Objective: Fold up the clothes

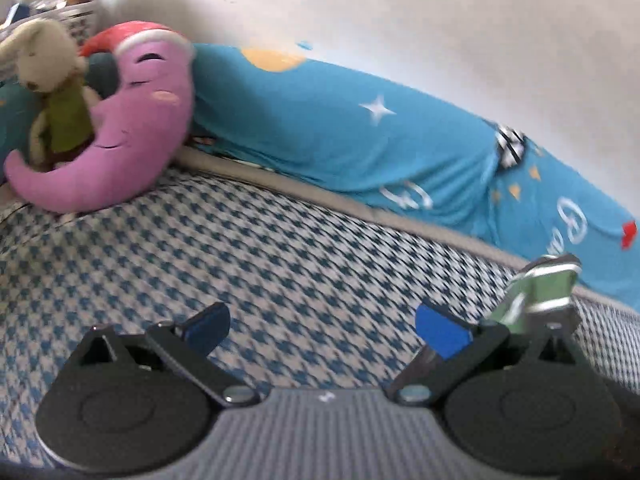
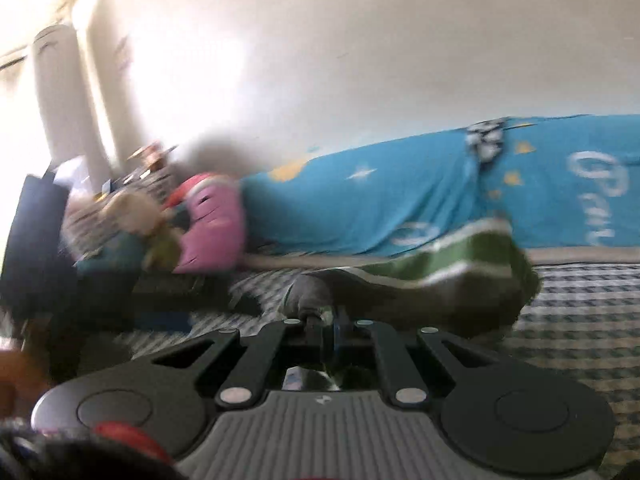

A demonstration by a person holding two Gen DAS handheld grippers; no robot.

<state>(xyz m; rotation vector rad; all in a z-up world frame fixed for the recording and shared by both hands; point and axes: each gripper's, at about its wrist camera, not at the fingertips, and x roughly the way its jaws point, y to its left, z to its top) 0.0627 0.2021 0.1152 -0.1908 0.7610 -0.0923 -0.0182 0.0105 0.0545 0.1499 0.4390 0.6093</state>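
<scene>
My right gripper (image 2: 326,320) is clamped on the green striped garment (image 2: 440,264); left gripper (image 1: 322,328), spread empty, should take its far edge.

My L gripper (image 1: 322,330): jaws spread wide, blue pads (image 1: 440,336) well apart, nothing between. R gripper (image 2: 328,326): jaws pinched tight on green-striped cloth (image 2: 440,264), held low.

plush toys: 2 (image 1: 120,120) | green garment: 1 (image 2: 440,276) | blue quilt: 1 (image 1: 360,132)
</scene>
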